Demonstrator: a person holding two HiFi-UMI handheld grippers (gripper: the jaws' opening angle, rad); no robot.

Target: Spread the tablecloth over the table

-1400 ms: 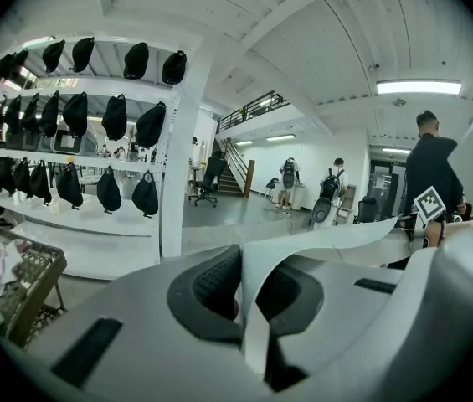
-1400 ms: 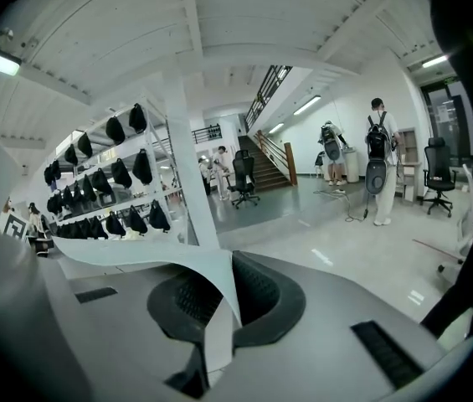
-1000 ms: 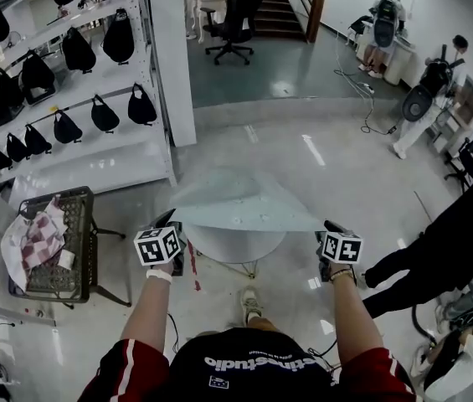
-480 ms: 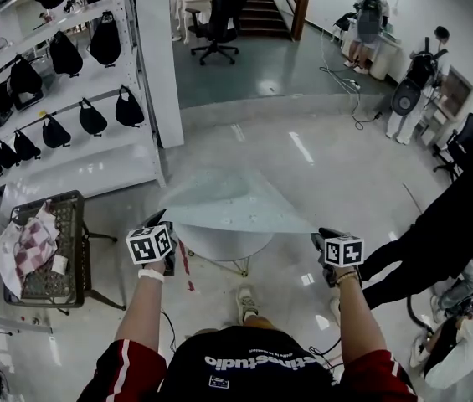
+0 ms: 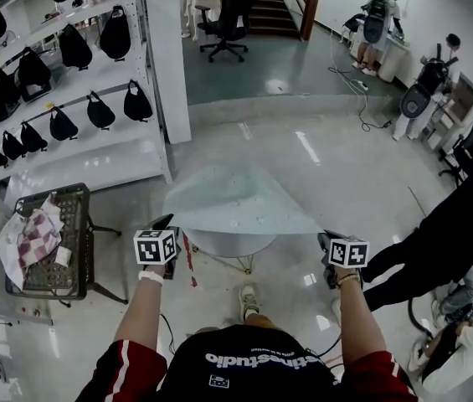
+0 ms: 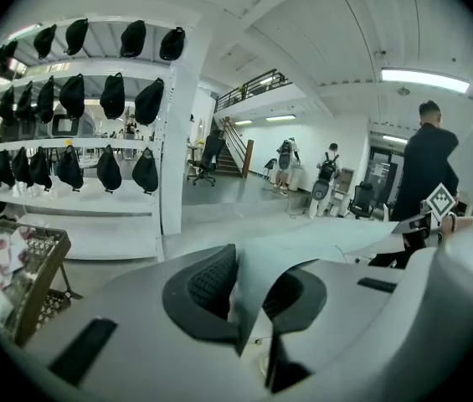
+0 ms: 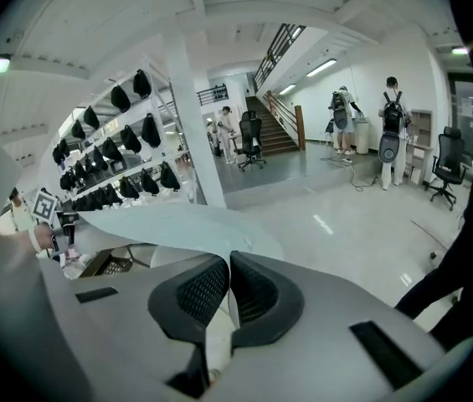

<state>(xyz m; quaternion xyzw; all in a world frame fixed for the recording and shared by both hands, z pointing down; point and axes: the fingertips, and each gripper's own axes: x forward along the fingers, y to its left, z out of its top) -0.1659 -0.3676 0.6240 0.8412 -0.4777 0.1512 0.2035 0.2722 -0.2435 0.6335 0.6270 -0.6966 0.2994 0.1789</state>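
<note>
So here's my view looking down: the tablecloth point(image 5: 236, 203) is a pale blue-green sheet hanging in the air at my 12 o'clock. It's stretched between my two grippers and fans out away from me to a point. Right under it is the little round white table point(image 5: 229, 244). As far as I can tell, the cloth floats above the top rather than lying on it.

My left gripper point(image 5: 167, 222) is at about 11 o'clock on the near left corner. Its jaws are opening: there's a clear gap between the black pads, and the cloth runs up through it. It brushes the left pad, but the pads aren't pinching it.

My right gripper point(image 5: 326, 236) is at about 1 o'clock. Its pads are squeezed nearly together, with the near right edge of the cloth clamped between them.

Other stuff around:
- A wire basket point(image 5: 75, 224) on legs at 9 o'clock, with a red-and-white checked cloth point(image 5: 28, 237) flopped over its side.
- White shelving point(image 5: 162, 74) at 10 to 11 o'clock, hung with black bags point(image 5: 137, 105).
- A person in dark clothes point(image 5: 441, 245) close by at 3 o'clock.
- An office chair point(image 5: 234, 11) in front of a staircase point(image 5: 271, 2), well off at 12.
</note>
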